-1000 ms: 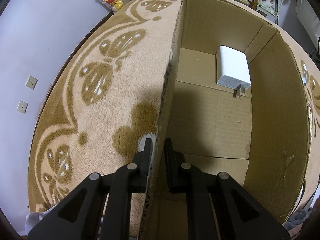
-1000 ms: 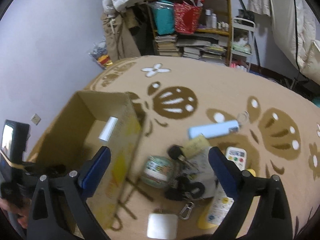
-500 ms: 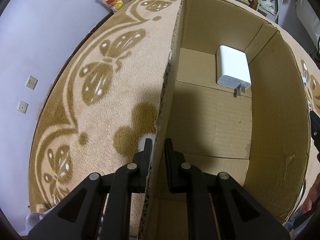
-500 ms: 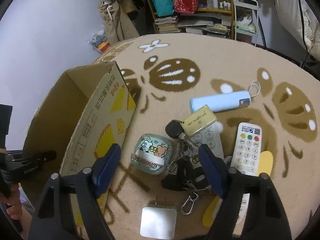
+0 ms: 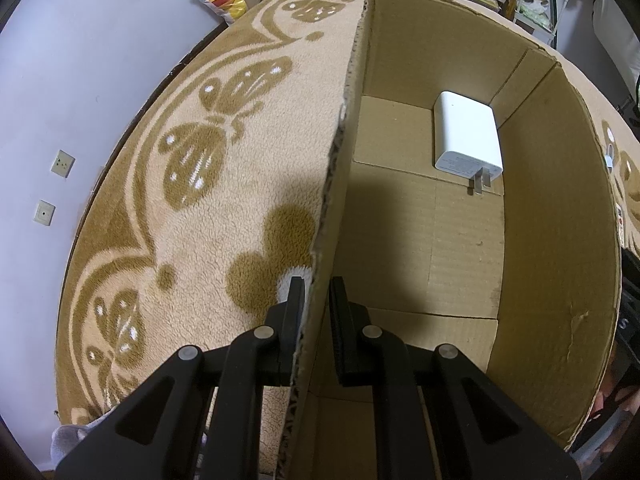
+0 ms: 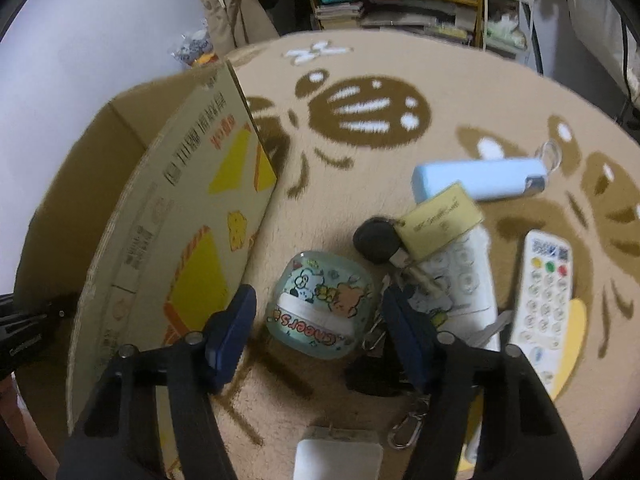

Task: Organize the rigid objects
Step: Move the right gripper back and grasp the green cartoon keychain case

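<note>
Since a second ago the right gripper (image 6: 316, 316) has dropped close over the cartoon-printed case (image 6: 322, 310) on the carpet (image 6: 440, 80), its fingers spread wide to either side, not touching. The left gripper (image 5: 316, 300) stays clamped on the cardboard box (image 5: 332, 184) wall. Only the left view shows the white charger (image 5: 468, 140) at the box's far corner.

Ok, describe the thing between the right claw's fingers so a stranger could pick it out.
Start at the printed brown cardboard box on the beige carpet. Just right of its wall lies a rounded teal cartoon-printed case, the only glossy, animal-decorated piece beside keys and remotes.
</note>
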Tool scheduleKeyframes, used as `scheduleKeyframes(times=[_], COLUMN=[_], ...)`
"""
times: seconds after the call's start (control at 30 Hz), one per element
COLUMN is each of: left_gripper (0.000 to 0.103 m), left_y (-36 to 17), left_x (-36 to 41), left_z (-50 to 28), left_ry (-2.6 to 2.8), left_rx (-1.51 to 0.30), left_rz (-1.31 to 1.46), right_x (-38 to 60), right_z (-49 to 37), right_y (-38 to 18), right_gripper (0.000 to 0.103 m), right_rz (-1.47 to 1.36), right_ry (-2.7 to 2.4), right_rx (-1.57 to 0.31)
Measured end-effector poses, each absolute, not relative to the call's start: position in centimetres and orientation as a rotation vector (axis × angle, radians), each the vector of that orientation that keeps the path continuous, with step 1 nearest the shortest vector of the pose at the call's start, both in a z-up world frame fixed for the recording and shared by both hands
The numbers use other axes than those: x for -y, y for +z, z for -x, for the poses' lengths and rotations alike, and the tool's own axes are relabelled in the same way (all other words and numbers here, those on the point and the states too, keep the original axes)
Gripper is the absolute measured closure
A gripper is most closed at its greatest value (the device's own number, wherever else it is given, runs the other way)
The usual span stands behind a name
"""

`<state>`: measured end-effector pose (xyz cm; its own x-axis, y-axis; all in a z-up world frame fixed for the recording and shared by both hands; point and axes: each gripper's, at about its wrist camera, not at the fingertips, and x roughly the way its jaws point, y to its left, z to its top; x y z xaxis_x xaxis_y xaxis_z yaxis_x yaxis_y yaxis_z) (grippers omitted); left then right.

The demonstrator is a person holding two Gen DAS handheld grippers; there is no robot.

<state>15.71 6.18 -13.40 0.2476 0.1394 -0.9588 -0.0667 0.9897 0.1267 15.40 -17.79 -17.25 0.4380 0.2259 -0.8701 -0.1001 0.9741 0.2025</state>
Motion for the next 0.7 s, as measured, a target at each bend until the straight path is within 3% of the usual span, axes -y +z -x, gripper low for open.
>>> scheduleKeyframes(times=[0.7], left_gripper=[0.092], left_y=[-13.4], left_x=[-6.2], left_z=[-15.7], left_ry=[0.139], left_rx=[-1.312], left_rz=[-0.064], right_x=[17.0], right_z=[-14.7], right_y=[-17.4], right_gripper=[0.038], right_rz=[-0.048], right_ry=[0.102], right_rx=[-1.021])
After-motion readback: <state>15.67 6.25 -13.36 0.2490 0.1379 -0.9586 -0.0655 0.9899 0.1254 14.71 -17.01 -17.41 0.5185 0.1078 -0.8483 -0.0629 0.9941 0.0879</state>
